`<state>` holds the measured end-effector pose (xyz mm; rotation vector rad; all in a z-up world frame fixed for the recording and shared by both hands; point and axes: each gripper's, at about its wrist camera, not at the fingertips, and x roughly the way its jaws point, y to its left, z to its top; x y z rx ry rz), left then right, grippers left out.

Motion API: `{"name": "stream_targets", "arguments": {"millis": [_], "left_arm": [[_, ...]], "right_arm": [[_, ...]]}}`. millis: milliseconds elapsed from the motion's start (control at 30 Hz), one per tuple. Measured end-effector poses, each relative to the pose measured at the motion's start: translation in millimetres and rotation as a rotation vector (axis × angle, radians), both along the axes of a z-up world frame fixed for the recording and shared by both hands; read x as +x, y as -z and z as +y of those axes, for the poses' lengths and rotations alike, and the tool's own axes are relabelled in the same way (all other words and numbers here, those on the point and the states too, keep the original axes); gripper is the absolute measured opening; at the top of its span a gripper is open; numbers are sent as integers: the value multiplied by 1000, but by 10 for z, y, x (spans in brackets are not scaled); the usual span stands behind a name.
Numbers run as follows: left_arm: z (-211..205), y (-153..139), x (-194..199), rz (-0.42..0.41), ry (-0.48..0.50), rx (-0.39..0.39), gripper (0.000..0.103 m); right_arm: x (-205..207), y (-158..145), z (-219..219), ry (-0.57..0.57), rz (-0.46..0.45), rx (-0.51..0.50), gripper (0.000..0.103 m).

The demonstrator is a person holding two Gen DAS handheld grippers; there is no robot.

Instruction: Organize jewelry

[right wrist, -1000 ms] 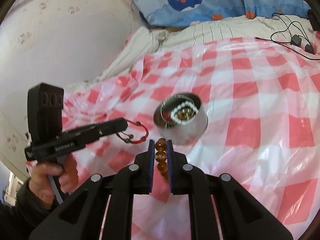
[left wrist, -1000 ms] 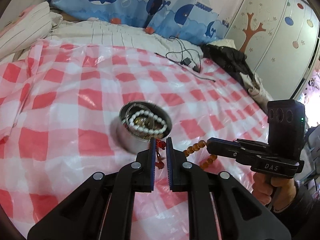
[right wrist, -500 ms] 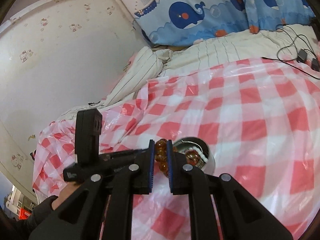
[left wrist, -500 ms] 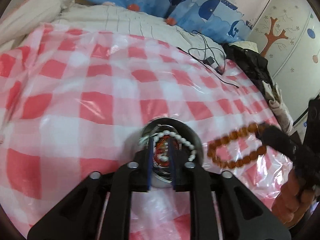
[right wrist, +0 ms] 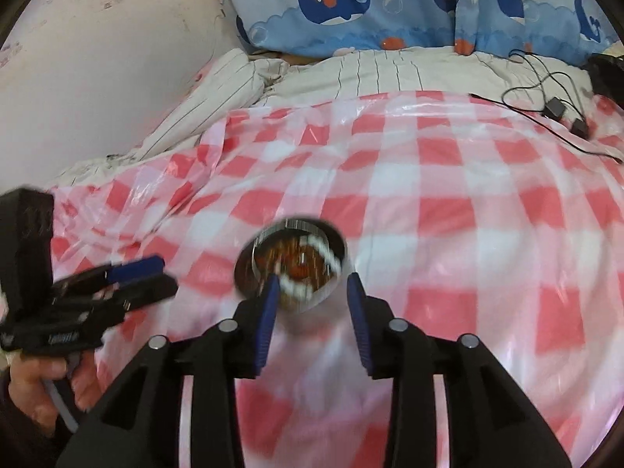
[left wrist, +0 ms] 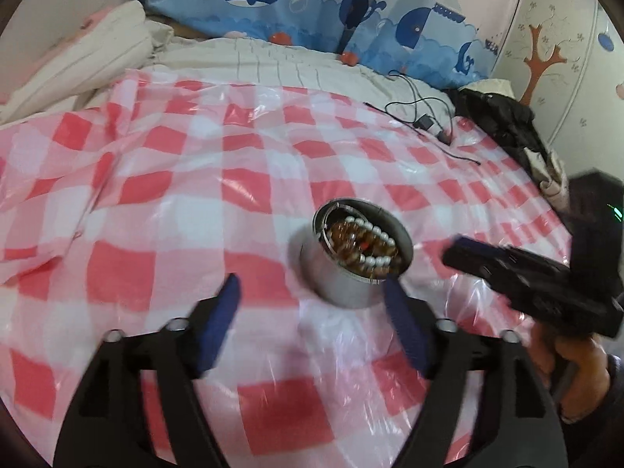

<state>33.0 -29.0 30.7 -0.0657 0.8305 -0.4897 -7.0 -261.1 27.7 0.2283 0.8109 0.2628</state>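
Both bracelets [left wrist: 360, 243] now in tin [left wrist: 343, 273] (jaws opening)

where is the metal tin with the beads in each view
Left wrist view: the metal tin sits right of centre on the checked sheet, just beyond the right finger of the left hand-held gripper.
Right wrist view: the tin sits at centre, slightly left, just beyond the fingertips.
Shared landmark: the whale-print pillows.
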Motion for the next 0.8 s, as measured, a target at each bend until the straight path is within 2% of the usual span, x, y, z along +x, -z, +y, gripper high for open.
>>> {"name": "stream_targets", "arguments": {"millis": [33,100,167,233,367,467,567,800], "left_arm": [[-11,1,-67,-10,-21,18,90],[-24,5,-185,-24,-42,43,96],[-47,22,-313,-43,-53,66,96],[-66,50,-389,-55,-66,93,96],[-90,123,-399,-42,-102,141,96],[-94,135,-368,-16,-126,162,96],[-108,112,-392,-31,-124,175,96],[-258,130,-444,-53,-78,263,96]], "right_arm": [[-93,14,-4,1,4,0,43],[-401,50,29,18,-5,-44,52],[-611,85,79,25,-18,-91,64],[-772,158,129,46,-12,-140,70],[-769,241,126,90,1,-178,80],[-711,301,52,144,18,-188,85],[-676,331,-12,175,41,-182,88],[-661,303,-29,186,30,-181,93]]}}
